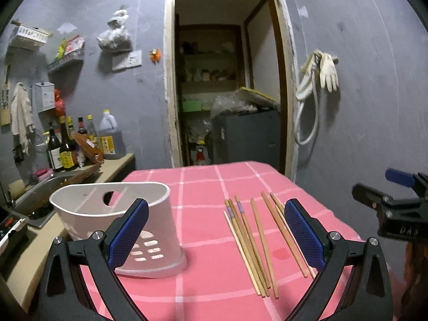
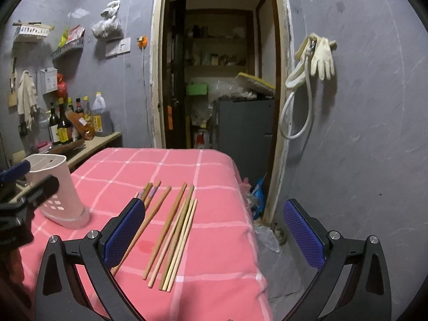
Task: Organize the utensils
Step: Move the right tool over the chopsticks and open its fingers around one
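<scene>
Several wooden chopsticks [image 1: 254, 243] lie loose in a fan on the pink checked tablecloth [image 1: 203, 187]. A white plastic utensil holder [image 1: 117, 227] with slotted sides stands upright to their left, and I see nothing inside it. My left gripper [image 1: 216, 211] hovers open above the cloth, its left pad in front of the holder and its right pad over the outermost chopsticks. My right gripper [image 2: 214, 211] is open too, with the chopsticks [image 2: 171, 235] just inside its left pad. The holder [image 2: 57, 190] shows at far left there, behind the left gripper [image 2: 29, 180].
A counter [image 1: 117, 165] with sauce bottles [image 1: 67, 147] and a sink [image 1: 40, 187] runs left of the table. An open doorway [image 1: 222, 93] to a storeroom is straight ahead. Gloves and a hose [image 2: 310, 61] hang on the right wall. The table's right edge [image 2: 251, 227] drops to a littered floor.
</scene>
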The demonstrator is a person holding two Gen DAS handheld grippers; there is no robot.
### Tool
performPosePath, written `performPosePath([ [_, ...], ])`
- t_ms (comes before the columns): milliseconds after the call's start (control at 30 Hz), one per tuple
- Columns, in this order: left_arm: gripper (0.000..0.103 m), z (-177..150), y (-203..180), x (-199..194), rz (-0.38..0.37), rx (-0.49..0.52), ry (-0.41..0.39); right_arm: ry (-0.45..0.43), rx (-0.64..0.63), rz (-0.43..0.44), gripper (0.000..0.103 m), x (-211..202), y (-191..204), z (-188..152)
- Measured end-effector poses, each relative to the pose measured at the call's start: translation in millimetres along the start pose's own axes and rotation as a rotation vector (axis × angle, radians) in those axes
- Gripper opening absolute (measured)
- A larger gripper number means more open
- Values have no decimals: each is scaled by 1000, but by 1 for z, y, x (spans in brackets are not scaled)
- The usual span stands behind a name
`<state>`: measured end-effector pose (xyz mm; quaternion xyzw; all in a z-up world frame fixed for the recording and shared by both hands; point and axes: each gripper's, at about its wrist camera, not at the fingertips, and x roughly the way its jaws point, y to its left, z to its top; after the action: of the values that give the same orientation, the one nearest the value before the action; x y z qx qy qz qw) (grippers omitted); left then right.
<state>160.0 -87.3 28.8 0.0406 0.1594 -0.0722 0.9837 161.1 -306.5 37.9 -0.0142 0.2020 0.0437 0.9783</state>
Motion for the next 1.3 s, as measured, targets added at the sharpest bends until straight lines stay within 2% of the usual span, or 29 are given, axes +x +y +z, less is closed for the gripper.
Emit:
performPosePath([
  [133, 99, -4, -4, 20, -14, 11, 50, 51, -7, 30, 95, 19, -2, -1],
  [200, 98, -6, -6, 29, -24, 11, 77, 92, -4, 46, 83, 32, -5, -2],
  [333, 87, -12, -11, 47, -44, 28, 125, 181, 17, 79, 74, 57, -7, -4],
  [400, 80, -15, -13, 59, -51, 41, 154, 212, 15, 84, 62, 68, -7, -4],
  [433, 76, -17, -14, 65, -51, 43, 169, 226, 17, 83, 60, 72, -6, -4],
  [500, 68, -20, -13, 77, -52, 34, 207, 259, 28, 97, 50, 81, -7, -6],
  [600, 56, -25, -9, 96, -57, 0, 277, 307, 47, 115, 44, 96, -8, -8],
  [767, 39, -33, 0, 123, -74, -59, 381, 361, 61, 135, 35, 113, -8, -12],
  [1000, 29, -39, 3, 144, -70, -89, 466, 416, 68, 168, 28, 131, -7, -14],
  [1133, 24, -42, 9, 155, -66, -114, 515, 433, 68, 182, 27, 138, -5, -14],
  [1300, 24, -42, 11, 158, -83, -123, 529, 454, 83, 192, 26, 147, -5, -15],
])
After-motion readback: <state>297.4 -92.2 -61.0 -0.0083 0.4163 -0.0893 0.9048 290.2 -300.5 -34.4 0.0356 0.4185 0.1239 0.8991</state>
